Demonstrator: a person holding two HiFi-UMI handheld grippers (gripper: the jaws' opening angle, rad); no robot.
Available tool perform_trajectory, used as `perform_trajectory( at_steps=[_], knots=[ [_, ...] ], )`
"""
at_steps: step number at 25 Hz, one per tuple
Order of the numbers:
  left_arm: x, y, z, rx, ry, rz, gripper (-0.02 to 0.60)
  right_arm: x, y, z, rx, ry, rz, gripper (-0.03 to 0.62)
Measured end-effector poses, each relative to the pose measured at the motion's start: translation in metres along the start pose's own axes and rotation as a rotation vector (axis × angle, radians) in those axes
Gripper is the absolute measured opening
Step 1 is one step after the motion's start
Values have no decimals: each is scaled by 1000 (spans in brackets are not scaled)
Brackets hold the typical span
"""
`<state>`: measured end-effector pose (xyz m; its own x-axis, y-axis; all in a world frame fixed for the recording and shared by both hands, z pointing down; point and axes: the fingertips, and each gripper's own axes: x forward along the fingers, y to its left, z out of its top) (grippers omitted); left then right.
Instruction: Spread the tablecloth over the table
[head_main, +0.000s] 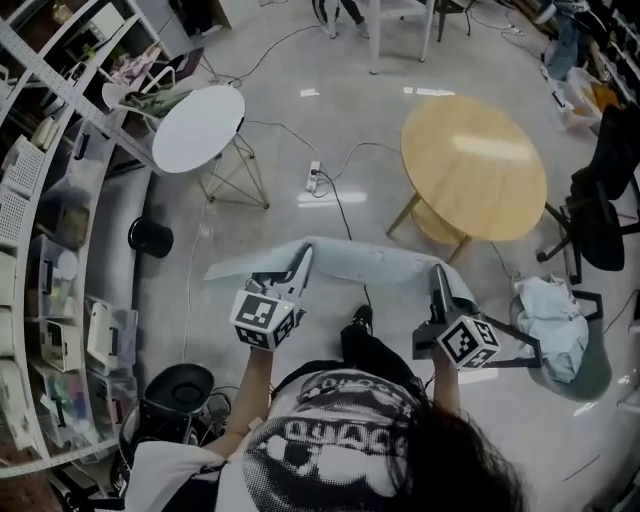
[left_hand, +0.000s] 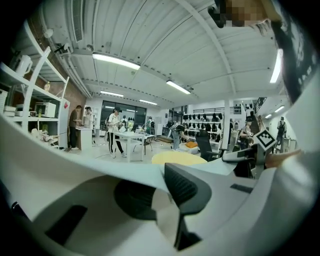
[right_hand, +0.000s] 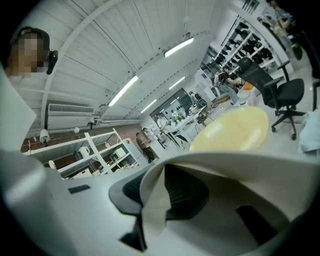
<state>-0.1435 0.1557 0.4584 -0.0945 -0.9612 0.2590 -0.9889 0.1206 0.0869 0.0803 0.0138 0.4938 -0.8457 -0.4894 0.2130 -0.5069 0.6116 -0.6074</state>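
Left gripper (head_main: 302, 262) and right gripper (head_main: 438, 275) are each seen pinched on the near edge of the pale tablecloth (head_main: 370, 262), stretched between them, short of the round wooden table (head_main: 475, 165). Being light, limp cloth, it is judged best held at the corners.

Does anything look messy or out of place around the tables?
A pale cloth lies crumpled in a heap right of the wooden table, near the office chair. A power strip and cables sprawl over the floor.

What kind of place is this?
Probably a lab or workshop: shelving racks loaded with boxes and equipment, a power strip lying on the bare floor, and an office chair.
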Motion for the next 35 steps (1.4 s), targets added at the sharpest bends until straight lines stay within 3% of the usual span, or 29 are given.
perform_trajectory(
  at_steps=[8, 17, 27, 35],
  knots=[
    [77, 21, 36, -2, -14, -38, 49, 54, -26, 46, 34, -45, 4, 57],
    [118, 7, 69, 53, -44, -115, 49, 52, -41, 81, 51, -119, -39, 57],
    [166, -43, 97, 118, -64, -317, 52, 3, -61, 128, 29, -297, -152, 44],
    [234, -68, 116, 144, -68, -501, 55, -2, -86, 163, 16, -392, -284, 41]
  ],
)
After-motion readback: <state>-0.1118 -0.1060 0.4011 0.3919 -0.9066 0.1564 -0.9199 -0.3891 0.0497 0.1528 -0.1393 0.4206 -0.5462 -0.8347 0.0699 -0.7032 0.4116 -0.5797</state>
